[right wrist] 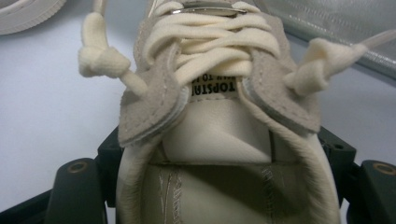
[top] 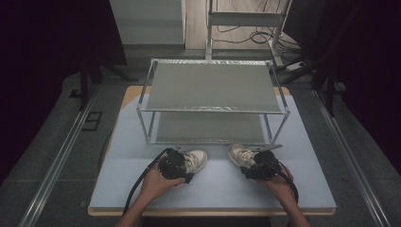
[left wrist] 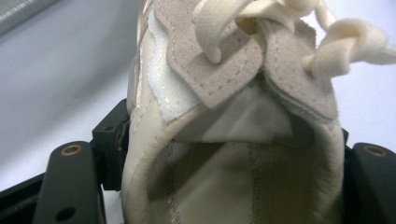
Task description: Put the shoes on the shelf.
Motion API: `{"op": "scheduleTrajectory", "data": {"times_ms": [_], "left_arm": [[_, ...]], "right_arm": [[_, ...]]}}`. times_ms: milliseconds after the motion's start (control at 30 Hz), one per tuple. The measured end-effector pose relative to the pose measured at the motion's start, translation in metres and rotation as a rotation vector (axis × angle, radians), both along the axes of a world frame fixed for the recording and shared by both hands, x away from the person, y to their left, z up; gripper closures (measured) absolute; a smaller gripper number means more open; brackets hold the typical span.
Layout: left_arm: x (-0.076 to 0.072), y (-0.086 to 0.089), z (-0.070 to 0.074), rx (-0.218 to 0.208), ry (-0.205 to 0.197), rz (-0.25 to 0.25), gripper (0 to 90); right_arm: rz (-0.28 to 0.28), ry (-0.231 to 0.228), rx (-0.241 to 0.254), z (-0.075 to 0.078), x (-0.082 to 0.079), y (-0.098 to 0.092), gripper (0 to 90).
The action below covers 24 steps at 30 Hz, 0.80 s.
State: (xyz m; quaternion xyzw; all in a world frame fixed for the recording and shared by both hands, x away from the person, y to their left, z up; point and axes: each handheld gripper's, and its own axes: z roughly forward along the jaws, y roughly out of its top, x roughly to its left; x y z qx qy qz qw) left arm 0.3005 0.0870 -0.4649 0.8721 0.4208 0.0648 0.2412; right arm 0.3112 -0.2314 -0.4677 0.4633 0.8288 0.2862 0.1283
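On the tabletop (top: 142, 189), each gripper (top: 176, 166) (top: 257, 168) clasps one soft, light cream suede sneaker (top: 196, 158) (top: 240, 153) at its yielding collar.

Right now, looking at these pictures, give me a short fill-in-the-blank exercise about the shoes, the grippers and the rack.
1. Each gripper has its jaws around the heel end of a ____.
2. The left shoe and the right shoe rest on the table in front of a metal ____ with two shelves.
3. Both shelves of the rack are ____.
4. The shoelaces are cream, with a ____ at each loose end.

Missing words: shoe; rack; empty; knot
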Motion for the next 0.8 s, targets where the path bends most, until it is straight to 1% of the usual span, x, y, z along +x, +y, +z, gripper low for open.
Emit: {"op": "scheduleTrajectory", "data": {"times_ms": [33,133,267,300,467,500,533,567,600,633,667,700,800], "left_arm": [[0.0,0.001,0.002,-0.015,-0.012,0.009,27.9],[0.001,0.002,0.005,-0.024,-0.015,0.016,27.9],[0.006,0.001,0.01,-0.024,-0.021,0.014,27.9],[0.007,0.0,0.011,-0.034,-0.028,0.023,27.8],[0.015,-0.001,0.015,-0.04,-0.03,0.028,27.8],[0.018,-0.001,0.017,-0.042,-0.031,0.033,27.8],[0.023,-0.001,0.019,-0.041,-0.038,0.05,27.8],[0.026,-0.001,0.02,-0.042,-0.042,0.062,27.8],[0.026,-0.001,0.02,-0.042,-0.042,0.062,27.8],[0.031,-0.001,0.022,-0.045,-0.046,0.076,27.7],[0.031,-0.001,0.022,-0.045,-0.046,0.076,27.8],[0.036,-0.001,0.023,-0.056,-0.05,0.093,27.7],[0.04,-0.003,0.024,-0.058,-0.05,0.101,27.8]], "right_arm": [[0.002,-0.009,0.0,0.004,-0.001,0.001,27.1],[0.0,-0.015,0.001,0.007,-0.002,0.002,27.1],[-0.002,-0.026,0.007,0.012,0.001,0.005,27.1],[-0.003,-0.027,0.006,0.013,0.001,0.006,27.0],[0.003,-0.029,0.008,0.016,0.007,0.014,27.0],[0.009,-0.03,0.006,0.018,0.01,0.018,27.0],[0.01,-0.031,0.007,0.02,0.012,0.02,27.0],[0.007,-0.032,0.011,0.021,0.014,0.022,27.0],[0.007,-0.034,0.013,0.023,0.016,0.024,27.0],[0.005,-0.036,0.014,0.024,0.018,0.026,27.0],[0.005,-0.036,0.014,0.024,0.018,0.026,27.0],[-0.002,-0.038,0.016,0.026,0.023,0.029,27.0],[-0.011,-0.038,0.019,0.027,0.027,0.033,27.0]]}}
